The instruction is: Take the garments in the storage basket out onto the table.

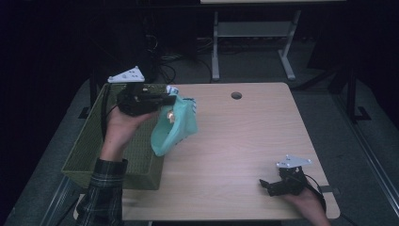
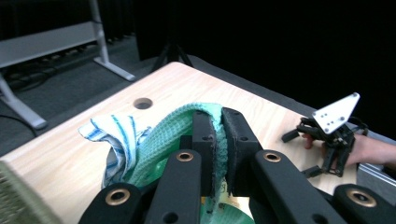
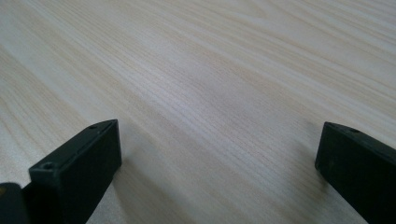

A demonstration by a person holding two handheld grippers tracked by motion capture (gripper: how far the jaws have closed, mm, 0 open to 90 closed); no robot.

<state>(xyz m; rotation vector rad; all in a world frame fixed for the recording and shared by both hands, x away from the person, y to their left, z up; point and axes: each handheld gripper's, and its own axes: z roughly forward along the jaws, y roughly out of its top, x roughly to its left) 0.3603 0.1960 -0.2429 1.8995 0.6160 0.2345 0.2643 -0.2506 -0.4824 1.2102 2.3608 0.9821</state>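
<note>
Wooden table (image 1: 244, 141) seen from above, with a round cable hole (image 1: 236, 95) near its far edge. A green mesh basket (image 1: 84, 155) stands at the left edge of the table, overhanging it. The left gripper (image 1: 162, 101), held in the person's left hand (image 1: 120, 125) above the far right corner of the basket, has its jaws pressed together on a fold of a teal waffle-weave cloth (image 1: 176, 129); the cloth hangs from the jaws, clear of the table, its lower end just beside the basket's right rim. In the left gripper view the two pads (image 2: 204, 135) pinch the teal cloth (image 2: 163, 140) between them, and a white cloth with blue stripes (image 2: 114, 135) is bunched against its left side. The right gripper (image 1: 267, 185) rests on the table at the near right, well apart from the cloth, held by the right hand (image 1: 306, 200); in the right gripper view its jaws stand widely spread over bare wood (image 3: 210, 93), holding nothing.
</note>
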